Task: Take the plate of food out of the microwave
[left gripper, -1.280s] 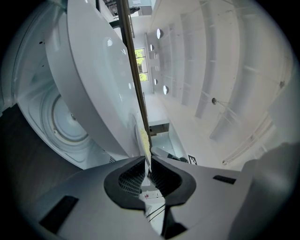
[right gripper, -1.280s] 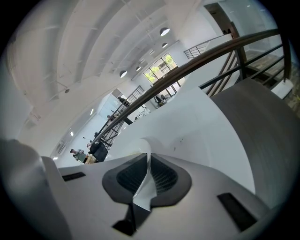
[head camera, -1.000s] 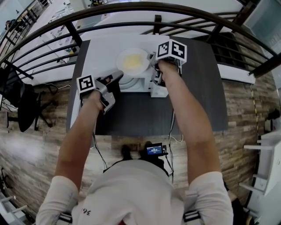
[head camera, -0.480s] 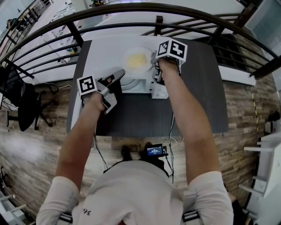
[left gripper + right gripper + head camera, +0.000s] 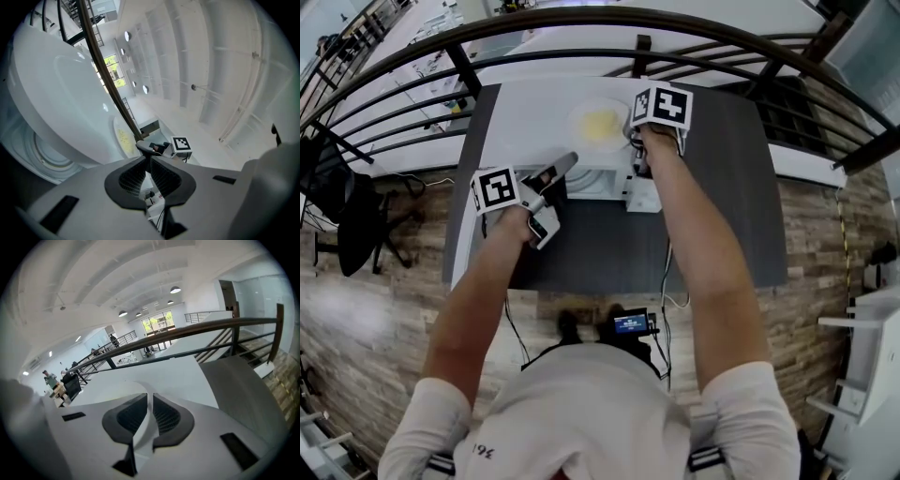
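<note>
A white plate (image 5: pixel 602 124) of yellow food hangs over the top of the white microwave (image 5: pixel 525 122). My right gripper (image 5: pixel 630 133) is shut on the plate's right rim. In the right gripper view the thin white rim sits pinched between the dark pads (image 5: pixel 161 416), and the plate (image 5: pixel 112 392) spreads out ahead to the left. My left gripper (image 5: pixel 570 161) is shut and empty, tilted up at the microwave's front left. Its own view shows the shut jaws, with the plate (image 5: pixel 123 139) small beyond them and the glass turntable (image 5: pixel 47 154) at lower left.
The microwave stands at the back of a dark table (image 5: pixel 722 206), hard against a black railing (image 5: pixel 581 23). A white part of the microwave's front (image 5: pixel 642 192) juts out under my right arm. A dark chair (image 5: pixel 347 220) stands on the wooden floor at the left.
The plate has moved away from me and a little right, over the microwave top, with the right gripper. The left gripper has shifted right toward the microwave's front.
</note>
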Demonstrator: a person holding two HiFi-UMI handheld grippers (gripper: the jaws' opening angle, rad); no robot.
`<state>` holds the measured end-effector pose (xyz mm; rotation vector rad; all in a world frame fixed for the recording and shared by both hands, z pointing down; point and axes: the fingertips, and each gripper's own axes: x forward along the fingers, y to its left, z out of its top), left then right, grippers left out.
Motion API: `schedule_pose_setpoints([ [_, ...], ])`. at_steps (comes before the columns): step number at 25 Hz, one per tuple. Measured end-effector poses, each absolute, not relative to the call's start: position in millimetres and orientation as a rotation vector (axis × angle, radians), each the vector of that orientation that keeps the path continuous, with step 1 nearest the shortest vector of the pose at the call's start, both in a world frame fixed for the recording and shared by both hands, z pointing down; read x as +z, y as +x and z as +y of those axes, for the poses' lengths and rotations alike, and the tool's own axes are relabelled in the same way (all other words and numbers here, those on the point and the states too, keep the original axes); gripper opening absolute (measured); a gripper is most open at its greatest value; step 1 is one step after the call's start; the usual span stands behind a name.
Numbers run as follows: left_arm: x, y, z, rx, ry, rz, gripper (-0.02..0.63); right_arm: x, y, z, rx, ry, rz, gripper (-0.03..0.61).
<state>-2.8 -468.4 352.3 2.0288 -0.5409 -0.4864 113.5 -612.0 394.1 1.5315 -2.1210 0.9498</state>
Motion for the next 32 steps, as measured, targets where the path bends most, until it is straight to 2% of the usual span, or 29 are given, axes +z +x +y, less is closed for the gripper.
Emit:
schedule_pose_setpoints([
  [4,345.4,6.3,-458.9,-0.490,2.094,-0.562,0.021,392.7,119.0,-604.6,0.805,1.512,-2.131,0.018],
  [8,341.6,0.1,-467.0,-0.491,2.100,-0.578,0.021,389.5,115.0,-610.2,0.818,1.522,-2.163,0.044],
  [13,334.0,-5.0,-470.3,-0.486,2.115,-0.607,0.021,377.4,121.2,-605.6,0.832,1.538,-2.193,0.044],
  [29,257.5,3.6,-449.7,-0.440,2.258,-0.633,0.020,287.5,126.3,-554.1,0.752,1.464,-2.432,0.044],
  [32,256.7,-1.3,-440.7,-0.352,2.277,-0.721,0.020,273.4,129.4,-539.4,0.728,1.454,-2.471,0.044],
])
